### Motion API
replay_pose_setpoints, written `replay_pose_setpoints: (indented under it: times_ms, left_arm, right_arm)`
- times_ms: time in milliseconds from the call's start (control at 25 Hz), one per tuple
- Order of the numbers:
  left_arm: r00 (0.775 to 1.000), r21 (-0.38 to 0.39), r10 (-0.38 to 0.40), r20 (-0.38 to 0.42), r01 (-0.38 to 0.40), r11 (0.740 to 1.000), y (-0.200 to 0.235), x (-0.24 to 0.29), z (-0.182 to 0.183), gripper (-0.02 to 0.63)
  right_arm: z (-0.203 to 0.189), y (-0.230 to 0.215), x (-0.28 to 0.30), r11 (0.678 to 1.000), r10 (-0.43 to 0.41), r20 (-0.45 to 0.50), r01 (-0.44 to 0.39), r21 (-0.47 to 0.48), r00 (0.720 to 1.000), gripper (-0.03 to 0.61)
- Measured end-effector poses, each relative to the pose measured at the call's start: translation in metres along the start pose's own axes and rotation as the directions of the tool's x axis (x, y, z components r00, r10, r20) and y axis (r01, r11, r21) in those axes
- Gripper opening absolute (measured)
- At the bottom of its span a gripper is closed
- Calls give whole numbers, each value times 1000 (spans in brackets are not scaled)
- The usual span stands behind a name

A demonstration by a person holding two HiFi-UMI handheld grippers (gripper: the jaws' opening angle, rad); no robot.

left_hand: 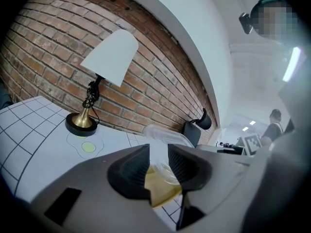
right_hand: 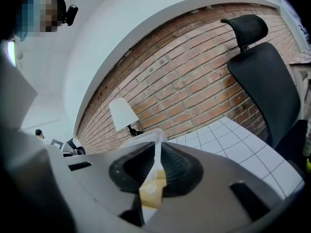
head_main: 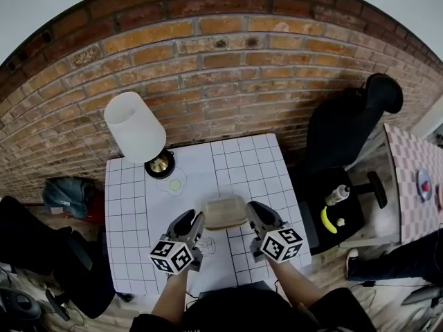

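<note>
Table (head_main: 242, 161) under a white grid cover fills my head view, with a lamp (head_main: 135, 126) at ten o'clock. At its middle is the container (head_main: 225, 213), a clear lidded plastic tub, yellowish inside. My left gripper (head_main: 199, 223) pinches its nine o'clock rim and my right gripper (head_main: 250, 214) its three o'clock rim. Contents are cloudy, and I cannot tell whether the tub touches the table.

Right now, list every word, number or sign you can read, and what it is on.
No readable words or numbers anywhere.
Cubes on left gripper and right gripper: square marker patterns, no letters.
Any print on the bottle: too small to read.
On the clear container: nothing legible.
</note>
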State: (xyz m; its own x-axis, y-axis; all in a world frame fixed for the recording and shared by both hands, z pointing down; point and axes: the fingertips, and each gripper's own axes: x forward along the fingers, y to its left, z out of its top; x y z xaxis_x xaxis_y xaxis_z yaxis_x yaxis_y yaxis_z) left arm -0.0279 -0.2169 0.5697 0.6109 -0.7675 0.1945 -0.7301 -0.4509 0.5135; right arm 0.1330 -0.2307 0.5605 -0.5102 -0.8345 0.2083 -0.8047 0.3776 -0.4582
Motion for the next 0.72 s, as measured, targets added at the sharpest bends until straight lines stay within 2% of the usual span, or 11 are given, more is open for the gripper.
replay_pose_setpoints:
  times_ms: [320, 720]
  left_arm:
    - [996, 40, -65, 63, 62, 997, -18, -16, 32, 112]
    - [981, 117, -142, 131, 127, 985, -40, -47, 72, 106]
  right_arm:
    - [27, 25, -18, 1000, -1, 106, 2, -7, 994, 29]
    - [61, 68, -39, 999, 10, 234, -1, -41, 972, 25]
